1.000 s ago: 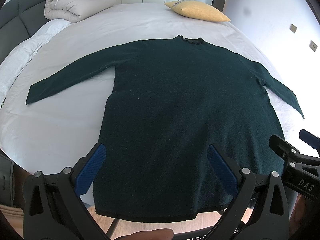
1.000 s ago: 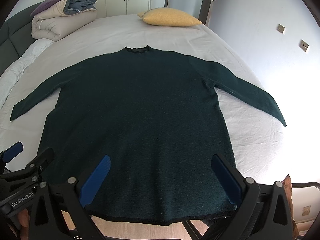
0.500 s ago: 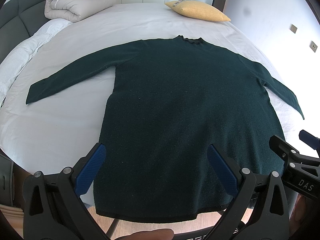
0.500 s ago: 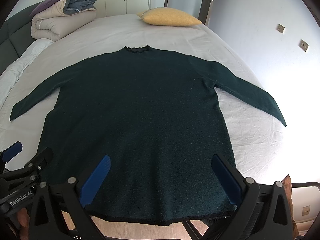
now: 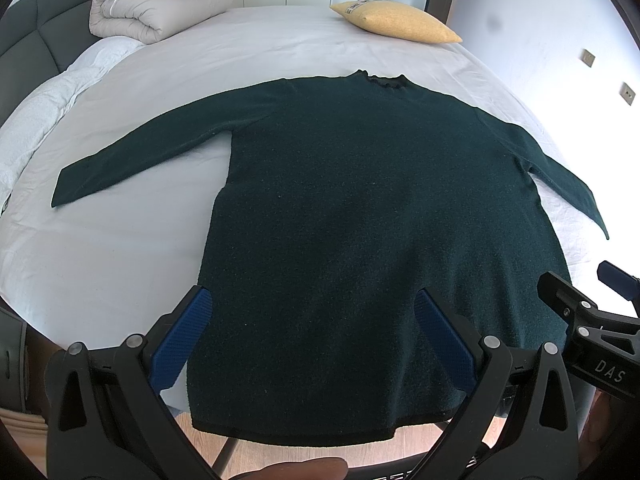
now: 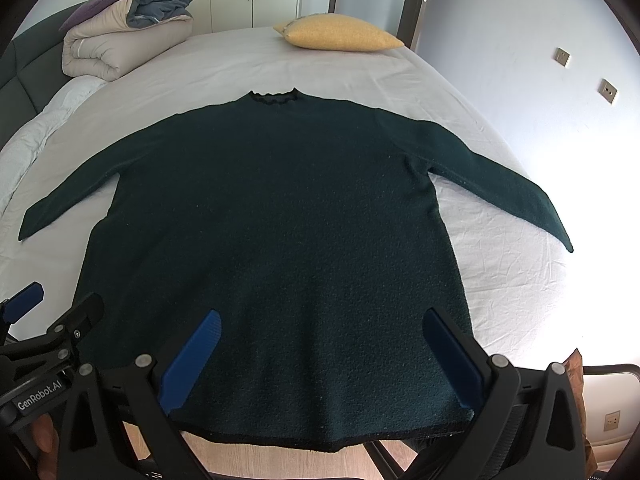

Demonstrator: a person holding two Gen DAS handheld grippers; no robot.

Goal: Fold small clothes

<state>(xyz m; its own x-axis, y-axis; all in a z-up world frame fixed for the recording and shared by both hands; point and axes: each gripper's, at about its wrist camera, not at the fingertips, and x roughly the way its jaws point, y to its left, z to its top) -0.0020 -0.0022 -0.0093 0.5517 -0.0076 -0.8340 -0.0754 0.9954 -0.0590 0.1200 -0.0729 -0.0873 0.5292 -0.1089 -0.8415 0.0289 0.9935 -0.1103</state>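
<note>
A dark green sweater lies flat and face-up on the white bed, collar toward the far end, both sleeves spread out to the sides and its black-trimmed hem hanging just over the near edge of the mattress. The left claw hovers above the hem on the sweater's left part, its blue-padded fingers spread wide with nothing between them. The right claw sits just beside it over the right part of the hem, likewise wide open and gripping nothing; its blue pads frame the lower body of the garment. At the far end of the bed rests a yellow pillow, and a rolled beige duvet is stacked near the dark headboard on the left.
</note>
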